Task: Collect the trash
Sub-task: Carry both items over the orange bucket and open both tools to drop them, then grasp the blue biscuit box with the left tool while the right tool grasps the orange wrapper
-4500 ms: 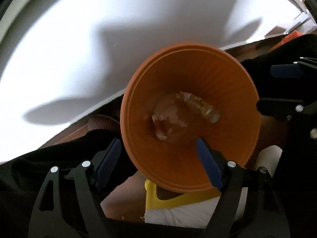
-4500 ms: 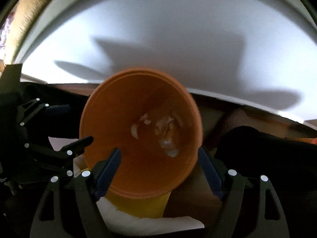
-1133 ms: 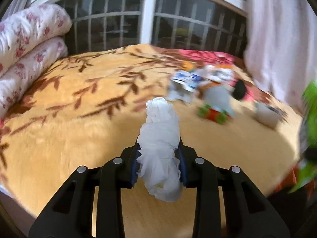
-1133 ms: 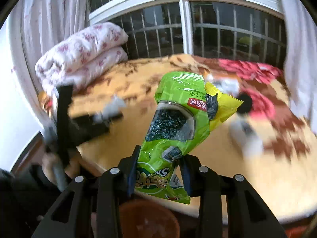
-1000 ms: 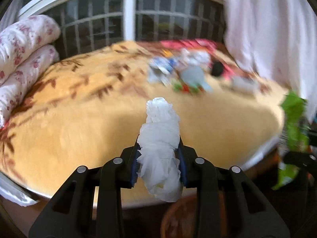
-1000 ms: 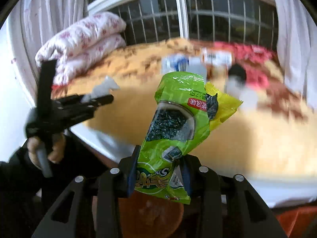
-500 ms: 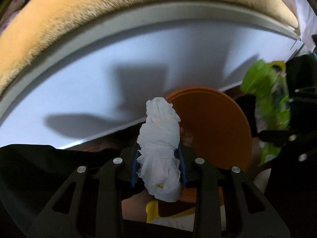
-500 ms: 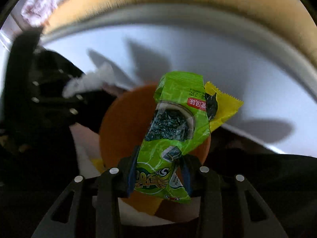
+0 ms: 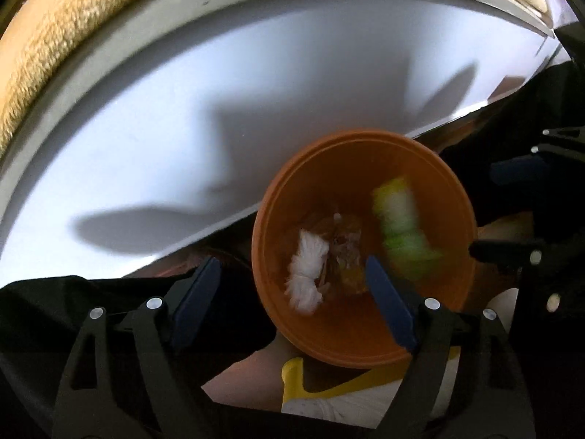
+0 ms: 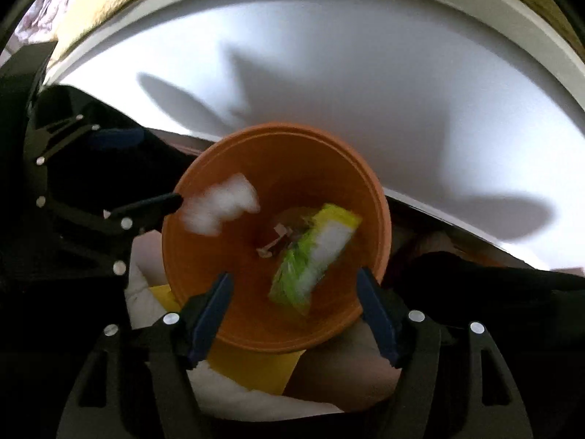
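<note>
the left gripper [image 9: 292, 303] and the right gripper [image 10: 292, 311] both point steeply down over the orange waste bin [image 9: 453, 197], jaws opening with nothing between the pads, so each load falls clear. the crumpled white tissue [image 9: 307, 272] and the green snack wrapper [image 9: 402, 230] are blurred inside the bin's mouth, apparently mid-drop onto older scraps at the bottom. the bin stands on the floor against the white bed side [image 9: 182, 128], just under the mattress edge, likely for a short carry.
</note>
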